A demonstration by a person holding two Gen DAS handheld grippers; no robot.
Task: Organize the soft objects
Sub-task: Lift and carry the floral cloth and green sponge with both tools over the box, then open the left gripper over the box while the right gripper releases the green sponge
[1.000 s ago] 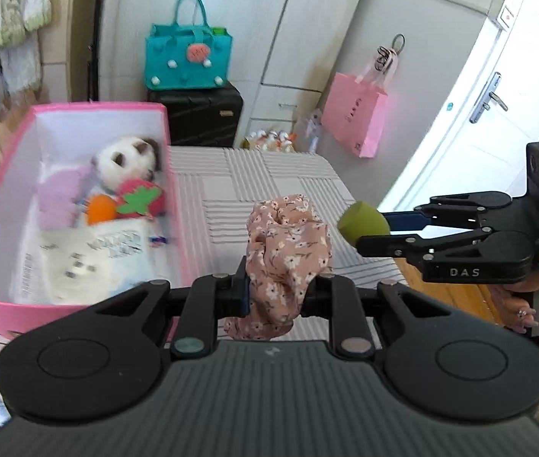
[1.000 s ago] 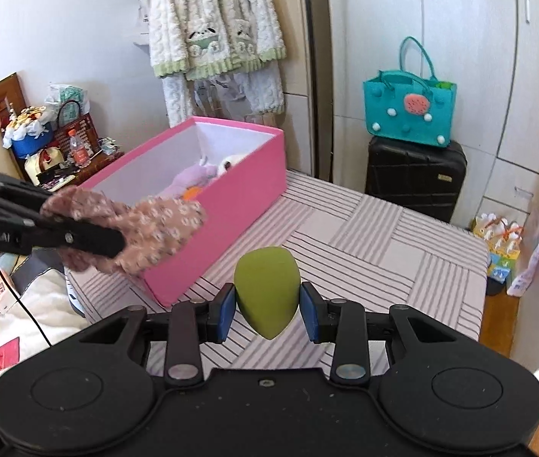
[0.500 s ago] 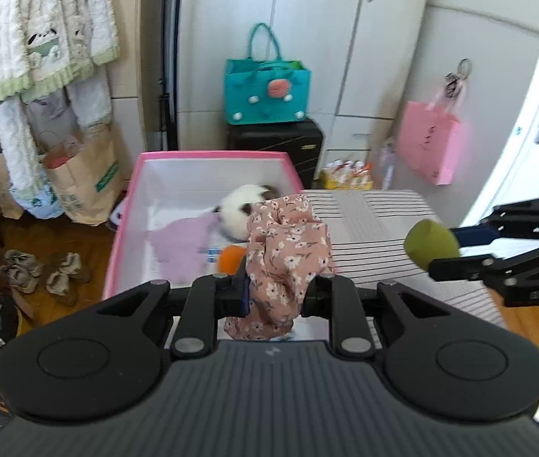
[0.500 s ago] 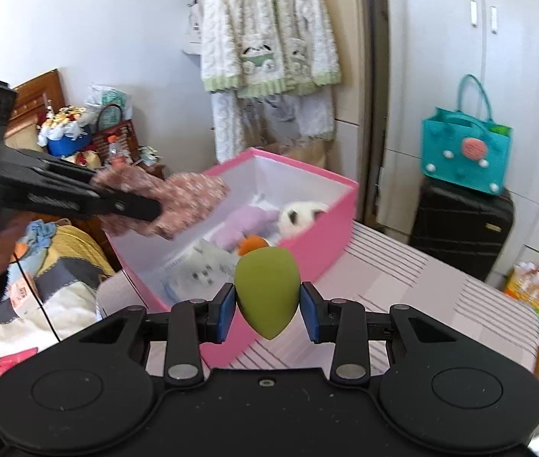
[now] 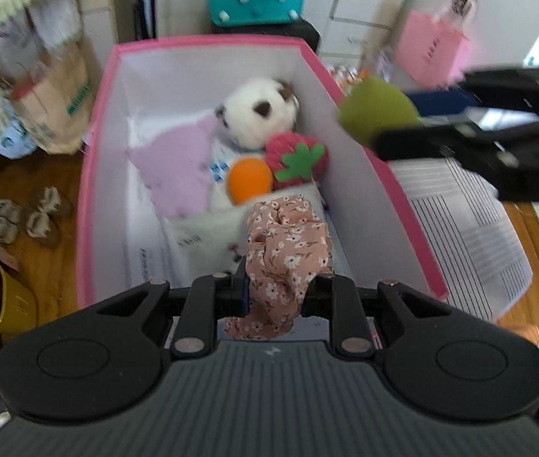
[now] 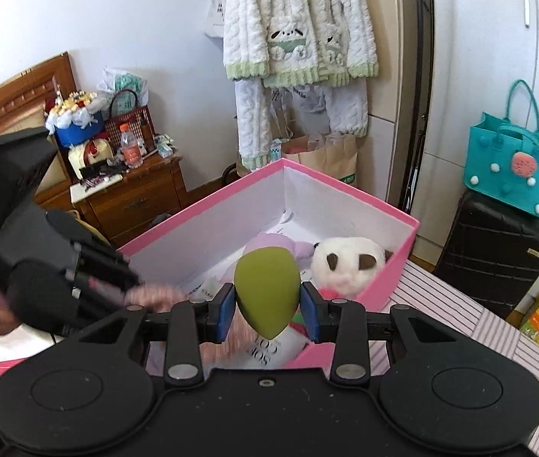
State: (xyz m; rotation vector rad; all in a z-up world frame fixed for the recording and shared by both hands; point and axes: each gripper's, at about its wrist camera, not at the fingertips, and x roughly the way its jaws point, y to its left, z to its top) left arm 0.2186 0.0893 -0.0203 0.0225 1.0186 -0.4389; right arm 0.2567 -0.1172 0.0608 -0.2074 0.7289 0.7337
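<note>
My left gripper [image 5: 280, 293] is shut on a pink floral scrunchie [image 5: 288, 251] and hangs over the near end of the open pink box [image 5: 96, 122]. My right gripper [image 6: 267, 314] is shut on a green egg-shaped sponge [image 6: 267, 295], held just above the box's near rim [image 6: 408, 243]. In the left wrist view that sponge [image 5: 378, 108] hovers over the box's right wall. Inside the box lie a white plush animal [image 5: 259, 112], a lilac cloth [image 5: 176, 169], a knitted strawberry [image 5: 296, 156], an orange ball [image 5: 250, 179] and white packets.
The box stands on a striped table [image 5: 467, 228]. Beyond it are a black suitcase [image 6: 494, 251] with a teal bag [image 6: 509, 175] on top, a paper bag [image 5: 56, 103], hanging cardigans [image 6: 296, 23], shoes on the wooden floor [image 5: 18, 217] and a wooden cabinet [image 6: 136, 194].
Both grippers have swung from beside the box to over it. The scrunchie now hangs above the box's contents, lower than before, and the sponge has come up to the box's edge.
</note>
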